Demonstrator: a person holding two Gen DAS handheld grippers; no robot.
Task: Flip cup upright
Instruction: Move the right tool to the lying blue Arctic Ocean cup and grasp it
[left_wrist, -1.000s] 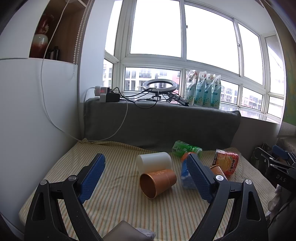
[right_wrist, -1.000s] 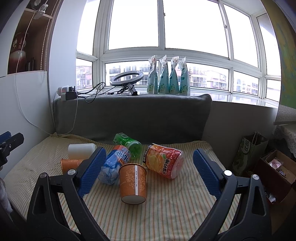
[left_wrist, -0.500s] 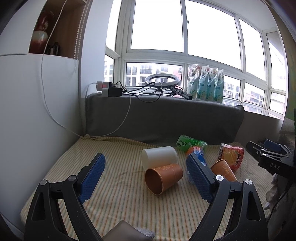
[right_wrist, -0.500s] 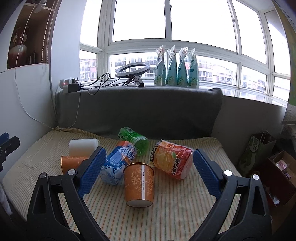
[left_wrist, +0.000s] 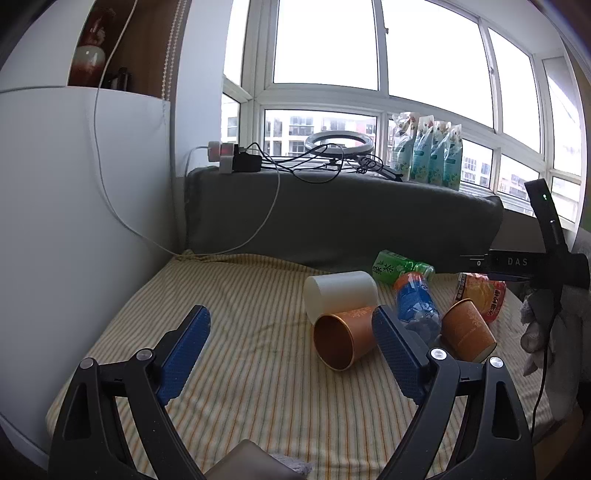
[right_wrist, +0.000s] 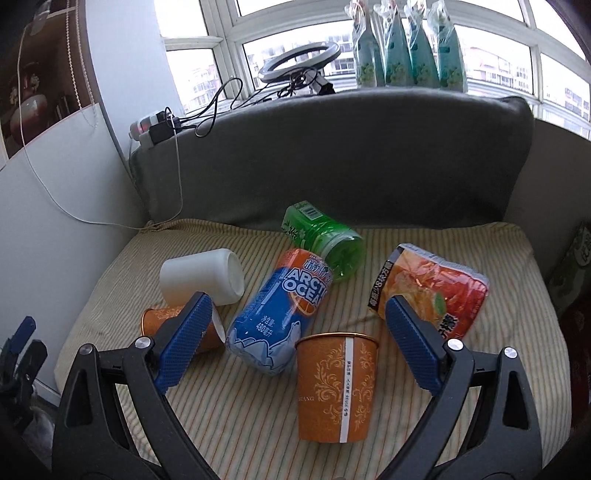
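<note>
An orange paper cup (right_wrist: 337, 384) lies tipped on the striped cushion, its rim pointing away from me, between my open right gripper's (right_wrist: 295, 345) fingers; it also shows in the left wrist view (left_wrist: 467, 334). A second orange cup (left_wrist: 341, 339) lies on its side, mouth toward my open, empty left gripper (left_wrist: 288, 352); it shows in the right wrist view (right_wrist: 162, 321). A white cup (left_wrist: 340, 291) lies on its side behind it, also in the right wrist view (right_wrist: 201, 275).
A blue Arctic Ocean bottle (right_wrist: 279, 314), a green bottle (right_wrist: 321, 238) and an orange snack bag (right_wrist: 428, 288) lie among the cups. A grey backrest (right_wrist: 332, 158) stands behind, a white wall (left_wrist: 74, 221) at the left. The right gripper's handle (left_wrist: 546, 258) shows at the left view's right edge.
My right gripper has moved forward and tilted down over the near orange cup. My left gripper has drifted left, so the cups sit further right in its view.
</note>
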